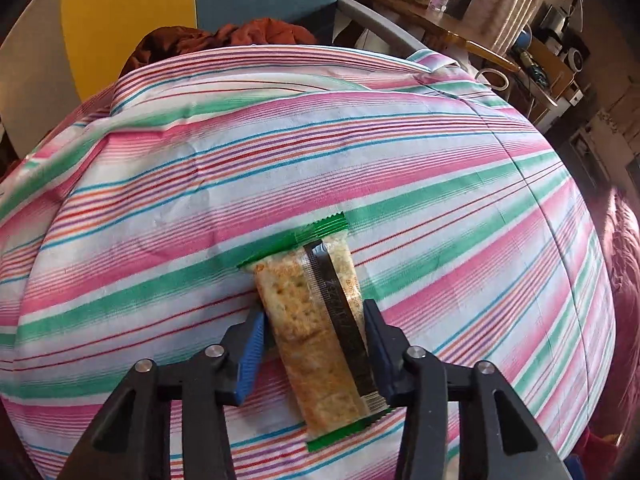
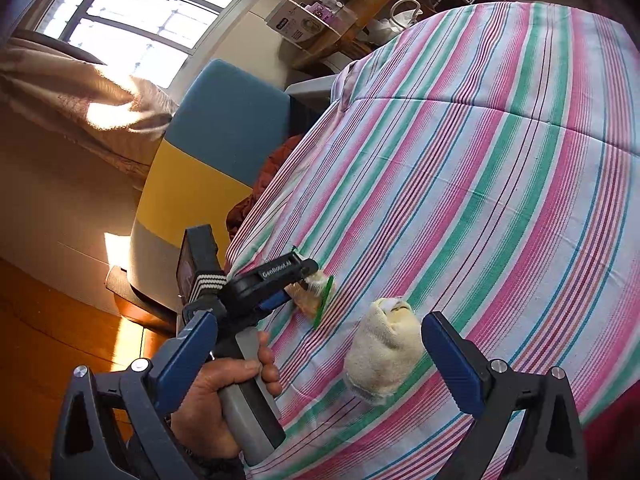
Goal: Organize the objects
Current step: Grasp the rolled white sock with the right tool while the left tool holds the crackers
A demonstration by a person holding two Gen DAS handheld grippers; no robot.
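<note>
On the striped bedspread [image 1: 360,140], toward the edge nearest the blue and yellow chair [image 2: 208,152], your left hand-held gripper [image 1: 314,332] has its blue pads [image 1: 252,344] pressed against both long sides of the cracker packet [image 1: 316,320], so that one counts as gripped. The packet still lies flat on the bed though, green sealed ends sticking out front and back, so nothing's lifted yet. You can see your hand [image 2: 216,400] wrapped around the grey handle from the other camera.

Your right hand-held gripper [image 2: 320,360] is standing wide open with nothing in it, hovering near the rolled cream sock [image 2: 380,352]. The sock sits on the bed just beside the packet, a little closer to you, and looks to sit between the open fingers without either pad touching it.

Progress-wise I'd call this early days: one item grabbed, one lined up, neither put anywhere. I can't spot a box or bin on the bed for them to go into, so where they end up is anyone's guess. What's left is lifting the packet, closing on the sock, and stashing both
</note>
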